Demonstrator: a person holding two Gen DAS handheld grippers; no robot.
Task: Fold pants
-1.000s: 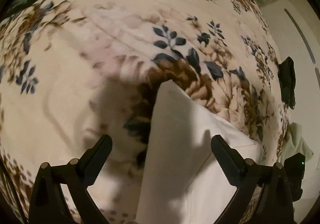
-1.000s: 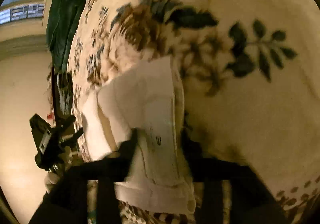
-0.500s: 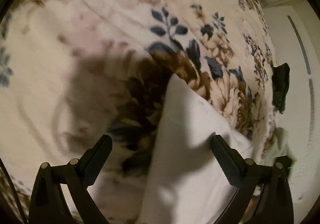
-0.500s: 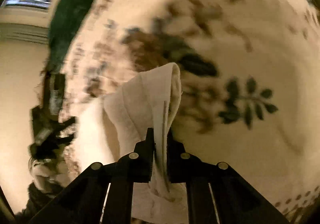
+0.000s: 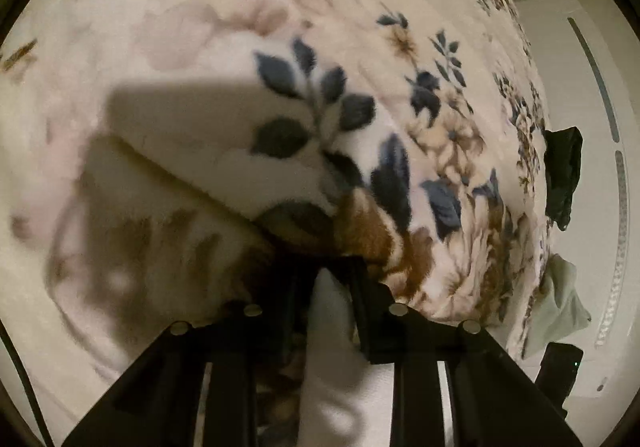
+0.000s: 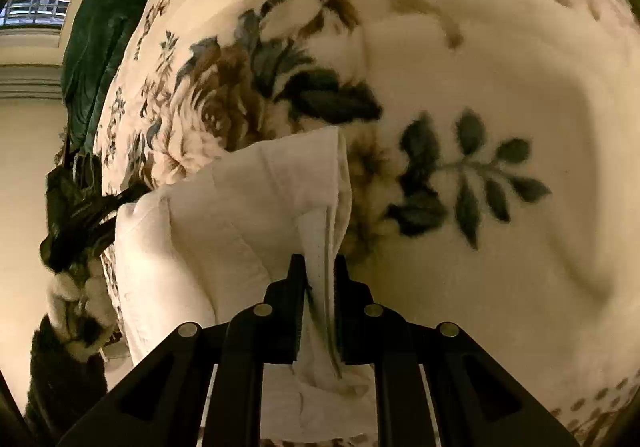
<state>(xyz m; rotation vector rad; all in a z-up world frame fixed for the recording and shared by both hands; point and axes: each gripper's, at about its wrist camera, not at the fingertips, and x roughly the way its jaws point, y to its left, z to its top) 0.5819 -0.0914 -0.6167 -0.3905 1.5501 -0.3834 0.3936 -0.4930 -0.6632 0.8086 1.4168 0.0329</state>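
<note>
The left gripper [image 5: 326,279] is pinching a fold of the white cotton pants [image 5: 332,363] between jaws that are pressed nearly together, with the pale cloth running back between them toward the camera. The right gripper [image 6: 318,267] is likewise clamping a bunched edge of the white cotton pants [image 6: 256,199], its jaws closing tightly on a ridge of fabric that is rising forward from the grip. The pants are lying on the cream fleece blanket with blue and brown flowers [image 5: 320,107] that is covering the bed, and in the right wrist view their free part is spreading out to the left over the blanket [image 6: 480,87]. A dark green garment [image 5: 562,175] is hanging at the bed's far edge, and a pale green cloth [image 5: 560,303] is sitting just below it.
</note>
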